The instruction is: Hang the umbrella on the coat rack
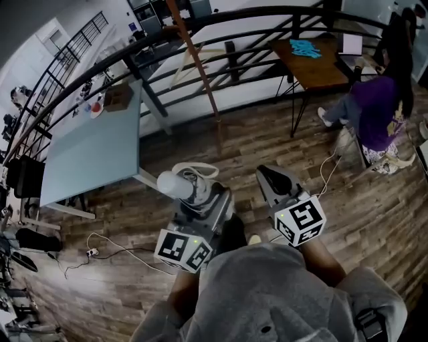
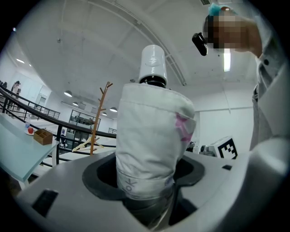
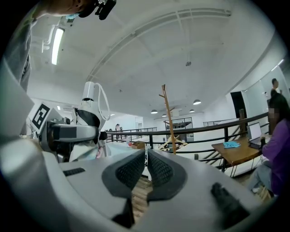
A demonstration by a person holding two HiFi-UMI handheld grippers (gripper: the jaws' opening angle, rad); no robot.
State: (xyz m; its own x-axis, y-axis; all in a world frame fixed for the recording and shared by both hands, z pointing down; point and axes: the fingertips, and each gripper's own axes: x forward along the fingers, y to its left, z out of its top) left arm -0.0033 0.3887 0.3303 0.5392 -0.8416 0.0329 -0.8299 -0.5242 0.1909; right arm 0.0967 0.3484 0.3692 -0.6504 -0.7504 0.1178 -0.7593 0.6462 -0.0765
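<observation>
- Pale blue worktop (image 1: pixel 93 153) at the left of the head view, carrying a small box and a few bits at its far end. No part in the task.
- White fabric bundle at centre-left: the umbrella (image 2: pixel 152 145), folded and strapped, standing up between the jaws of the left hand-held gripper (image 2: pixel 145 176). The jaws are spread wide and closed around the lower canopy, and the grip looks firm. The handle end points up and away.
- Handling, as a judgement: light for its bulk. The outside is soft and squashy over a stiff shaft and ribs, so the cloth may creep under the pads if it is swung.
- The smooth white handle cap (image 2: pixel 152 63) looks slippery and is a poor place to pinch.
- A thin cord loop (image 3: pixel 103 102) hangs off the handle end. It is limp, and it is likely the part that goes over a peg.
- Best hold is probably mid-bundle, as it is now, leaving the handle and loop free.
- Brown wooden coat rack (image 1: pixel 200 73) at upper centre, a slim branched pole by the black railing (image 1: pixel 281 15). It stands well apart from the umbrella and may rock if knocked.
- Right hand-held gripper (image 3: pixel 146 170), right of centre: the pads are nearly touching with nothing between them. It is free to spread the loop.
- Wooden desk (image 1: pixel 311 67) with a seated person at upper right, uninvolved.
</observation>
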